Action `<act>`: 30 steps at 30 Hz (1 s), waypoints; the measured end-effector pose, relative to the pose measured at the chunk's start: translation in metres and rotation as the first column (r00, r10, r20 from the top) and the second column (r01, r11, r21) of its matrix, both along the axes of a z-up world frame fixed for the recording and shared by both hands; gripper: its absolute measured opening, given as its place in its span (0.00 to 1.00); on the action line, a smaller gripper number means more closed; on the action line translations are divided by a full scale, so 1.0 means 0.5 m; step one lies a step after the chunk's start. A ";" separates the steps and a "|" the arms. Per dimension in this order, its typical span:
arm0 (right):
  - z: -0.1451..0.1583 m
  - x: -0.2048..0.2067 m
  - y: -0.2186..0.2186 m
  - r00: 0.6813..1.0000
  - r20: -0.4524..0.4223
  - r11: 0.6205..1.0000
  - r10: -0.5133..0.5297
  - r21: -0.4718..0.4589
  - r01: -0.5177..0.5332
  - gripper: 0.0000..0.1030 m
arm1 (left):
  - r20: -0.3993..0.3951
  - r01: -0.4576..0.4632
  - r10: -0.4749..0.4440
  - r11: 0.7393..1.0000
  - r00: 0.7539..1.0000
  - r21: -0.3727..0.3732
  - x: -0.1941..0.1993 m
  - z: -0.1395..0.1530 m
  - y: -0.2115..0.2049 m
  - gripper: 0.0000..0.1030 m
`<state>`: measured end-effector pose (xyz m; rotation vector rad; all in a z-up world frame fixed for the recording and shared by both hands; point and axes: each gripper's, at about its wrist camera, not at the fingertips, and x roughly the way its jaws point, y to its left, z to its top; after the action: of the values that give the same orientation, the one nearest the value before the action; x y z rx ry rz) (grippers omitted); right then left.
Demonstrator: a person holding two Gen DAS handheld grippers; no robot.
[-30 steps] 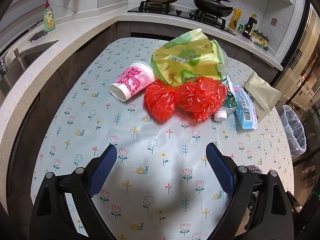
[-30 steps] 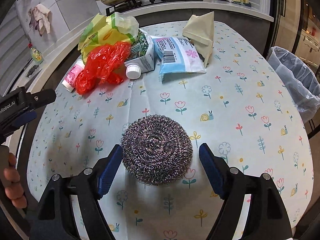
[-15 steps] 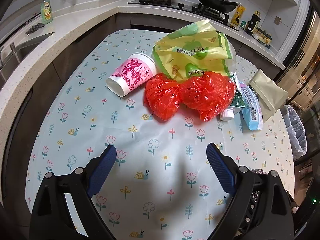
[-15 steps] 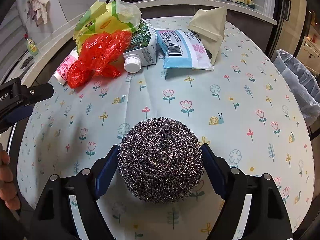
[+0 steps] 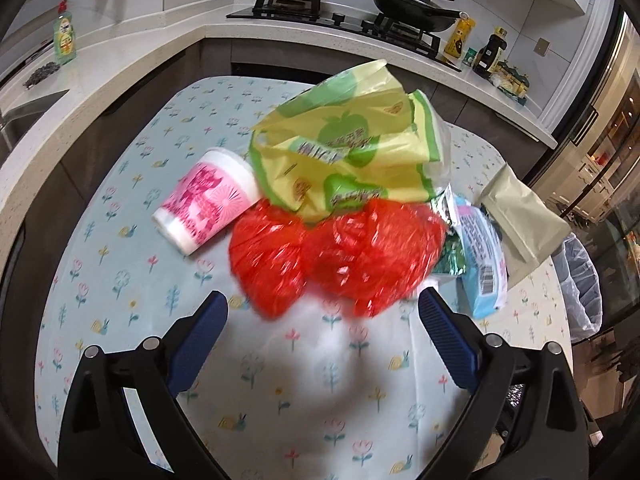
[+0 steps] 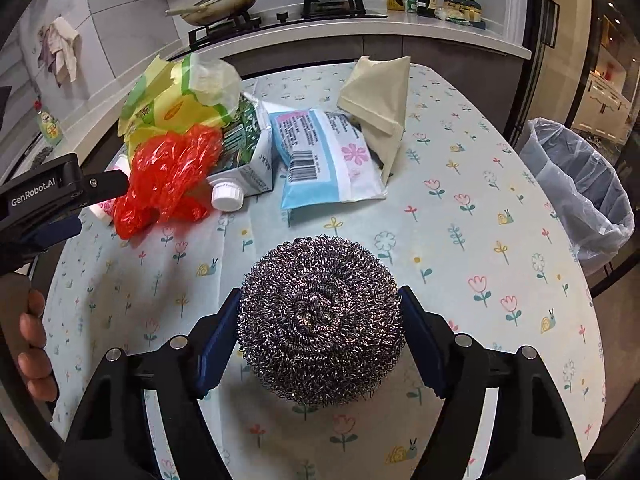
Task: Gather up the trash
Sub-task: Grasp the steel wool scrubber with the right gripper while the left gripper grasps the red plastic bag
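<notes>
Right jaws pinch round wiry steel scourer [image 6: 320,320] | left jaws spread — crinkly red bag [image 5: 340,256] ahead

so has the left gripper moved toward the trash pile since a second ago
Yes. The left gripper has moved forward: its open jaws now reach the near edge of the red plastic bag, where a stretch of the flowered tablecloth separated them before.

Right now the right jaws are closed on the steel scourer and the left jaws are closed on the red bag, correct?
Not quite. The left gripper is open, short of the red bag, as the left wrist view shows. The right gripper does hold the steel scourer.
</notes>
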<state>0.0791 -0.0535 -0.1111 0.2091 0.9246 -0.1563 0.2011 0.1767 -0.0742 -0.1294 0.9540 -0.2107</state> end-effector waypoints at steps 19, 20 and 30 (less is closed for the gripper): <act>0.028 0.010 -0.062 0.998 0.037 0.998 -0.055 0.043 0.053 0.70 | -0.004 0.064 -0.064 0.997 0.998 -0.035 0.016 0.007 -0.040 0.18; 0.032 0.006 -0.062 0.997 0.044 0.998 -0.055 0.045 0.053 0.70 | 0.006 0.064 -0.064 0.997 0.998 -0.038 0.006 0.017 -0.039 0.17; 0.092 -0.046 -0.095 0.989 0.125 0.995 -0.082 0.063 0.075 0.70 | 0.091 0.103 -0.098 0.993 0.991 -0.057 -0.073 0.115 -0.062 0.16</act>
<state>0.0559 -0.1008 -0.0652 0.3063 0.7943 -0.1871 0.1648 0.1457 -0.0169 -0.1282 0.8670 -0.3366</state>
